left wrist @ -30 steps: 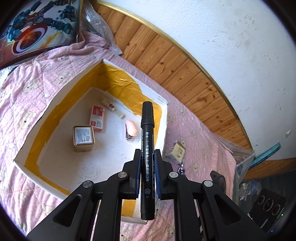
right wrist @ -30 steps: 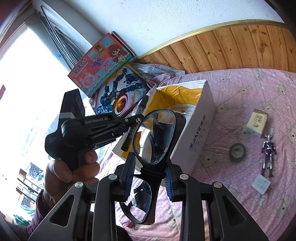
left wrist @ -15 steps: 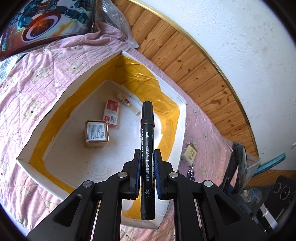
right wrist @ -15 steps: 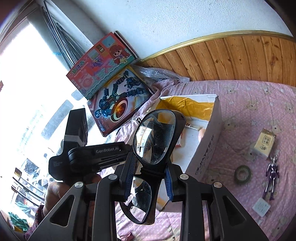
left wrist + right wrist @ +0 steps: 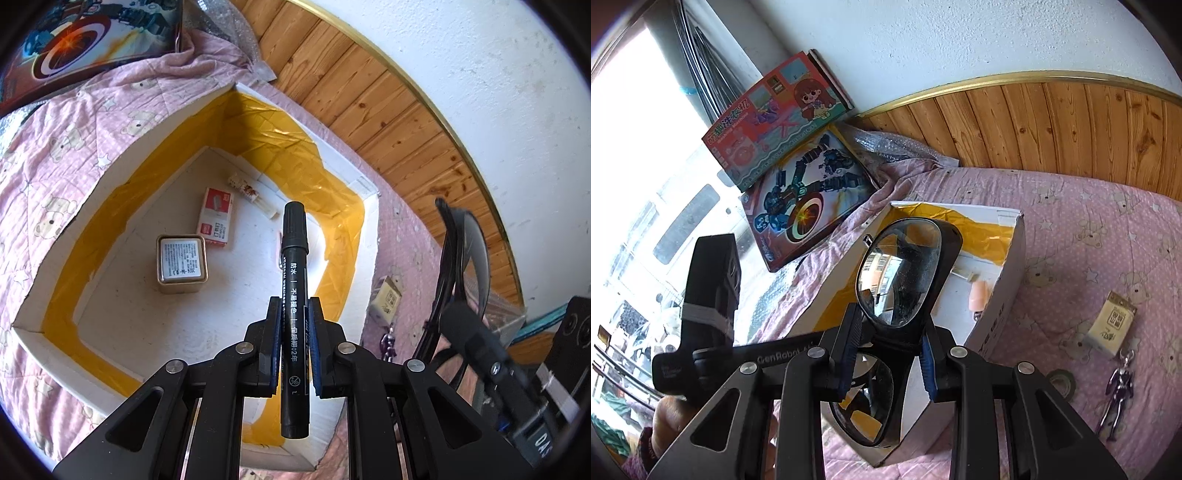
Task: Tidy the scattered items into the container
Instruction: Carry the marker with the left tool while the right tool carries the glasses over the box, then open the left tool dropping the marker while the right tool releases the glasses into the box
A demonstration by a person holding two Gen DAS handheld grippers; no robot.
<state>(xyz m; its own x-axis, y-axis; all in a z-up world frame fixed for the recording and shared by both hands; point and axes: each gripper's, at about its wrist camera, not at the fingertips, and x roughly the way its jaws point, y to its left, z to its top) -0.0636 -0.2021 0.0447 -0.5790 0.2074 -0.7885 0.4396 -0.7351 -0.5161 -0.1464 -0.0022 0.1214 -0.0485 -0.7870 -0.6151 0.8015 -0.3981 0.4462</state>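
My left gripper [image 5: 292, 325] is shut on a black marker [image 5: 293, 266] and holds it upright above the open white box [image 5: 110, 173] with yellow tape lining. Inside the box lie a square tin [image 5: 181, 264], a red-and-white packet [image 5: 216, 219] and a thin stick packet [image 5: 253, 194]. My right gripper [image 5: 888, 343] is shut on black sunglasses [image 5: 899, 273], held above the near corner of the box [image 5: 1008, 291]. The sunglasses also show at the right of the left wrist view [image 5: 465, 266].
On the pink bedspread [image 5: 1089, 229] right of the box lie a small beige carton [image 5: 1112, 323], a toy figure [image 5: 1117, 391] and a tape roll [image 5: 1062, 382]. Two toy boxes [image 5: 809, 192] lean by the window. Wood panelling [image 5: 1052, 122] backs the bed.
Both grippers have moved closer over the box, which now looks larger in both views. The right gripper with the sunglasses has come into the left wrist view.
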